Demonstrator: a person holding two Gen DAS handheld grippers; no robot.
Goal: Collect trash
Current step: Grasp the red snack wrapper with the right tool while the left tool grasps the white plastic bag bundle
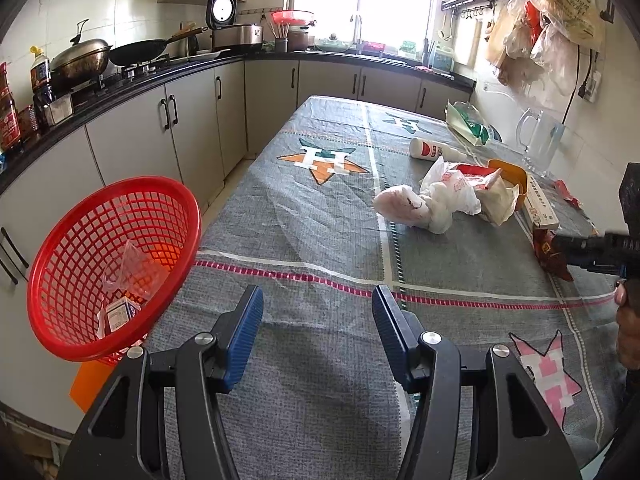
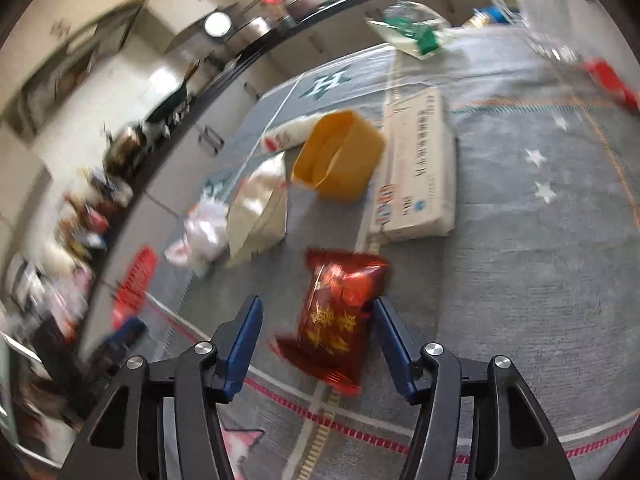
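Note:
A red shiny snack wrapper (image 2: 340,316) lies on the grey patterned tablecloth (image 2: 520,280). My right gripper (image 2: 318,320) is open around it: the wrapper sits close to the right finger, with a gap at the left finger. From the left wrist view the right gripper (image 1: 592,248) reaches in at the right edge over the same wrapper (image 1: 550,252). My left gripper (image 1: 318,320) is open and empty above the tablecloth. A tilted red mesh basket (image 1: 112,264) at its left, past the table's edge, holds a clear wrapper and a small carton.
Crumpled white plastic bags (image 1: 420,208), a paper bag (image 1: 496,200), an orange container (image 1: 512,176), a long white box (image 1: 540,204), a lying white bottle (image 1: 432,148), a green-and-white bag (image 1: 468,124) and a glass jug (image 1: 540,140) crowd the table's right side. Kitchen cabinets line the left.

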